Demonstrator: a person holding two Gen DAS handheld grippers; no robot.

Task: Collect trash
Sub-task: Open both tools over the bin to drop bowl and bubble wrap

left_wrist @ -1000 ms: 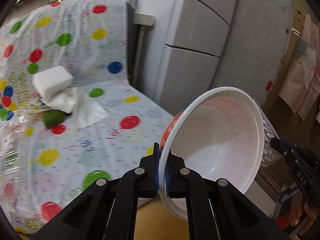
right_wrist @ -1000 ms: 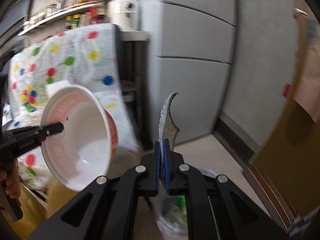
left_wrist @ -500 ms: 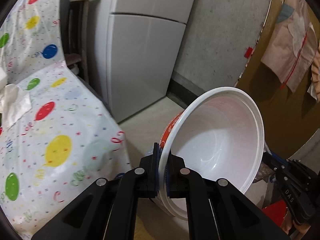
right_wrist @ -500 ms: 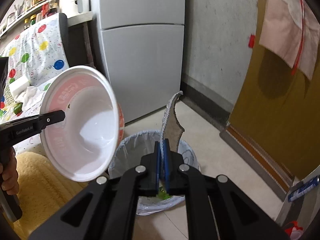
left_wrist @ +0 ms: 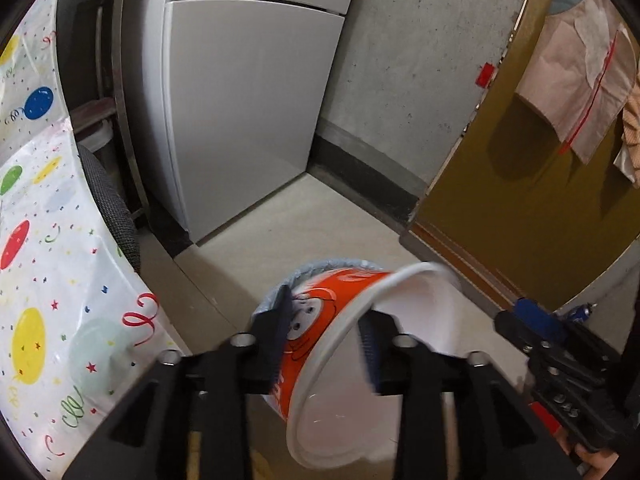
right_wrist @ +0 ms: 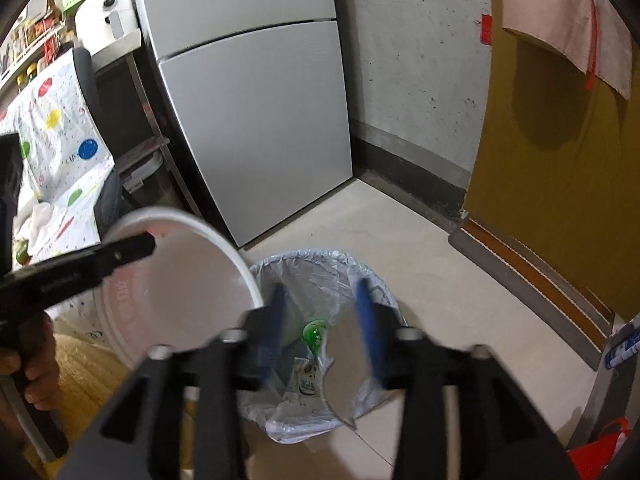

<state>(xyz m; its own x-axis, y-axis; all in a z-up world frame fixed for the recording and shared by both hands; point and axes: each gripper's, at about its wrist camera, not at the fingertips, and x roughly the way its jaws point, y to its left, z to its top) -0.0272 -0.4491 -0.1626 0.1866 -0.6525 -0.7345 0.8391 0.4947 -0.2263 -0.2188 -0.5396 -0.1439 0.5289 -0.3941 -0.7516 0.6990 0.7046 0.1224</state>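
The orange and white noodle cup (left_wrist: 332,344) hangs tilted between the spread fingers of my left gripper (left_wrist: 326,340), loose, above the lined trash bin (left_wrist: 308,276). In the right wrist view the cup (right_wrist: 176,284) is at the left, beside the bin (right_wrist: 320,280). My right gripper (right_wrist: 320,324) is open over the bin. The torn foil lid (right_wrist: 344,376) is free of the fingers and falling at the bin's front rim. Trash with a green piece (right_wrist: 314,334) lies inside the bin.
A grey fridge (right_wrist: 256,100) stands behind the bin. The table with the balloon cloth (left_wrist: 44,280) is at the left, with a dark chair back (left_wrist: 112,208). A brown door (right_wrist: 560,160) is at the right. A red bag (right_wrist: 596,456) lies on the floor.
Both grippers have opened over the bin. The left has let go of the cup's rim and the cup tips down. The right has released the foil lid, which drops toward the bin.
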